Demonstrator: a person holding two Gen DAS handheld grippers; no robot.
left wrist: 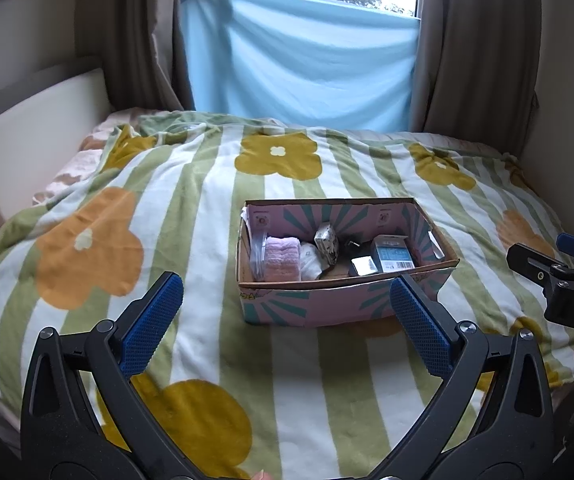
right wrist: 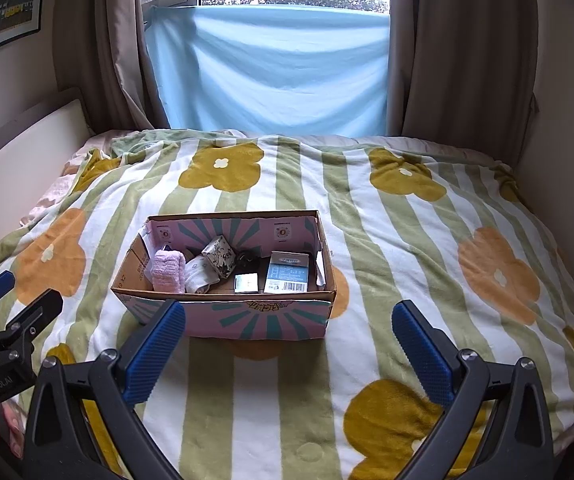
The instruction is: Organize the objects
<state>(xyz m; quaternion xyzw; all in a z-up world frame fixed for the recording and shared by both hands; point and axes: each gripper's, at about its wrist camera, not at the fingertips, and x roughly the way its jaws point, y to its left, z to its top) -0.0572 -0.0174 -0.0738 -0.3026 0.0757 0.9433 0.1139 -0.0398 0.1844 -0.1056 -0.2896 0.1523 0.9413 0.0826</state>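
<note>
An open pink-and-teal cardboard box (left wrist: 311,308) (right wrist: 247,322) rests on the flowered blanket. Inside it lie a pink folded cloth (left wrist: 282,259) (right wrist: 169,271), a white sock bundle (left wrist: 313,266) (right wrist: 198,276), a small patterned box (left wrist: 327,242) (right wrist: 219,261), a blue carton (left wrist: 393,256) (right wrist: 289,274), a small card (right wrist: 246,283) and a dark item (left wrist: 353,246). My left gripper (left wrist: 285,314) stands open just in front of the box, nothing between its fingers. My right gripper (right wrist: 287,338) is open too, close before the box's front wall. Each gripper shows at the other view's edge.
The green-striped blanket (left wrist: 191,208) (right wrist: 387,240) covers the whole bed. A cream headboard (left wrist: 19,152) runs along the left. Behind the bed hang brown curtains (left wrist: 475,48) and a light blue sheet (left wrist: 299,64) over the window. A wall stands at the right.
</note>
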